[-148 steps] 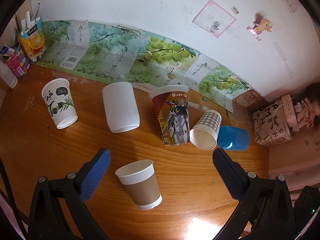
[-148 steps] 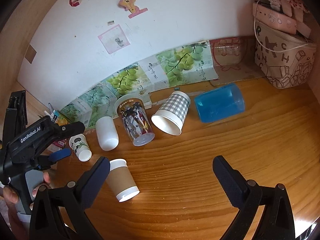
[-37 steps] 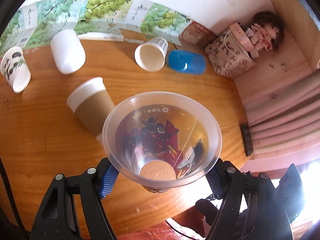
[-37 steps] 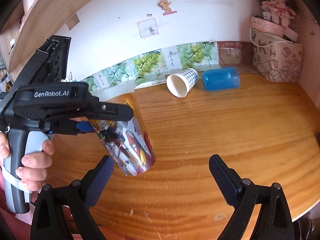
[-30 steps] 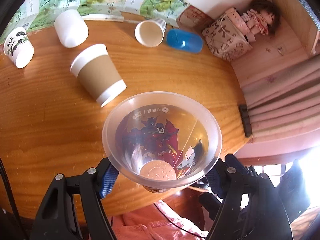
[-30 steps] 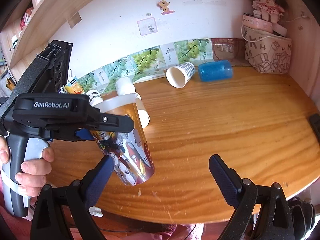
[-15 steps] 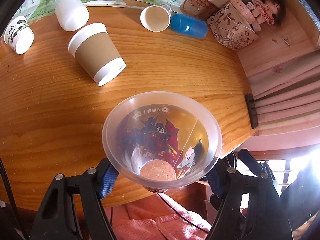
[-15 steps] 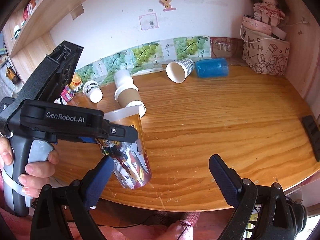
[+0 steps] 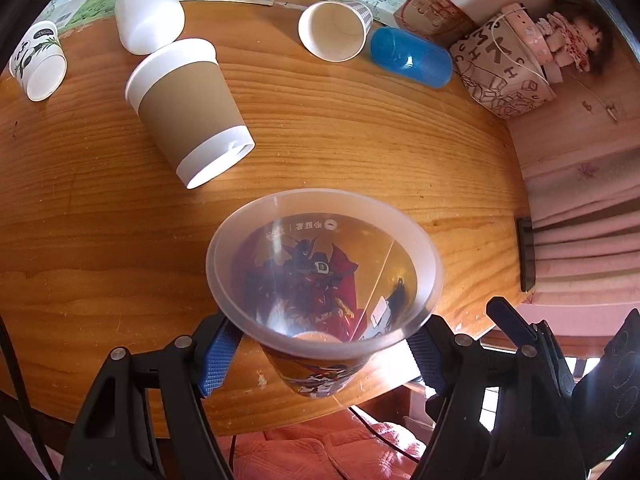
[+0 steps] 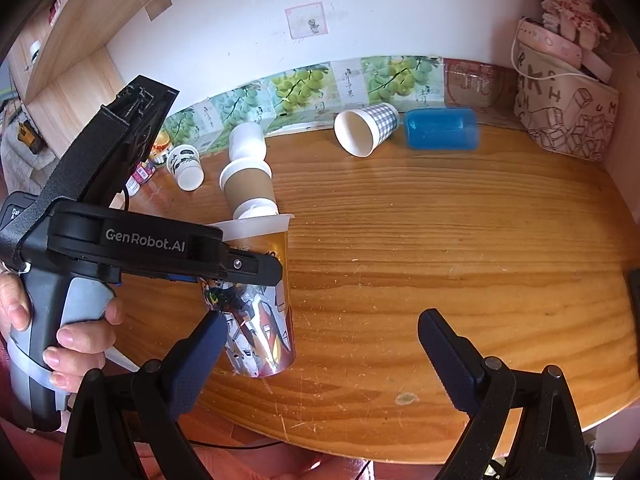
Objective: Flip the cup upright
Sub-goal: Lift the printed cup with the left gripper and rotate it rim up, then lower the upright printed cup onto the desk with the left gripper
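Six cups in all sit on or over the round wooden table (image 10: 460, 280). One of them, the clear plastic cup printed with a red robot figure (image 9: 320, 292), is clamped mouth-up between the blue pads of the left gripper (image 9: 320, 344), near the table's front edge; whether its base touches the wood I cannot tell. Five others lie on their sides further back: a brown-sleeved white paper cup (image 9: 188, 108), a plain white cup (image 9: 148, 16), a small panda-print cup (image 9: 38, 60), a checked paper cup (image 9: 336, 28) and a blue translucent cup (image 9: 412, 62) just beside it. The right gripper (image 10: 320, 356) hovers with its fingers spread wide, holding nothing. One patterned bag (image 10: 564, 112) stands in the far corner.
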A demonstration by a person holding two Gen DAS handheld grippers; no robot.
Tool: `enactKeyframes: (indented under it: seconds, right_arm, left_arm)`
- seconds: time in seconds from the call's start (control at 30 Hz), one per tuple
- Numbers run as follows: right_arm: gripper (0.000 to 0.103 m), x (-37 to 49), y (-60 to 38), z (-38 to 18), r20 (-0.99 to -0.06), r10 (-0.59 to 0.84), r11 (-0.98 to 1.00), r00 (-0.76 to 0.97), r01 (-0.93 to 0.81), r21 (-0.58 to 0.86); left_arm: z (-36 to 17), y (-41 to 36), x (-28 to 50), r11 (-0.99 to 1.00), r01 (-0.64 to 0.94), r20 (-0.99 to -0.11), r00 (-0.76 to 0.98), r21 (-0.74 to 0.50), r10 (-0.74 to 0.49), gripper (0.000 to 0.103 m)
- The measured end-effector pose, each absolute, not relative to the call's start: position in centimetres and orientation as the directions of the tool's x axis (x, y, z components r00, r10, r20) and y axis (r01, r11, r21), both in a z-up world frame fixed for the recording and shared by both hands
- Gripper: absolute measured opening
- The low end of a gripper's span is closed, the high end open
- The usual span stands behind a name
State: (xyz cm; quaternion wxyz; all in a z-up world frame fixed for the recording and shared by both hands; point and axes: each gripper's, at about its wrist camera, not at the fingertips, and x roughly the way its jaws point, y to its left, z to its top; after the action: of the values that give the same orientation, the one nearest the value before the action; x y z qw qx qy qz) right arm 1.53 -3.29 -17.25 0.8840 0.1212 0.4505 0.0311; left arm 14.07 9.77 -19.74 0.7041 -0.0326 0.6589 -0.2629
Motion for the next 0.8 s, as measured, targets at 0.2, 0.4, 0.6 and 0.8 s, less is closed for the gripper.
enactKeyframes:
  seconds: [0.2,0.4,0.6,0.8]
  right_arm:
    - [0.097,3.1,-4.3,-17.6,-0.790,0.203,0.967,0.578,0.009,0.255]
    - [0.097,4.7,-4.9,-17.9,-0.794,0.244,0.962,0.556,-0.035,0.271]
    - [0.097,5.6,-4.9,-18.1,-0.798,0.263,0.959,0.543,-0.060,0.276]
    - [0.097,6.6,-4.9,-18.5,-0.796,0.292,0.950,0.531,-0.069,0.303]
  left_arm:
    - [-20.2,8.9,14.9,0.880,0.299,-0.922,0.003,-0.369,-0.388,0.079]
    - [-19.9,8.5,15.4,0.892,0.281,-0.925,0.033,-0.354,-0.378,0.083]
    - [-19.3,8.8,15.8,0.891,0.254,-0.913,0.061,-0.376,-0.402,0.086]
    - [-17.9,10.5,15.6,0.885,0.214,-0.889,0.115,-0.414,-0.443,0.086]
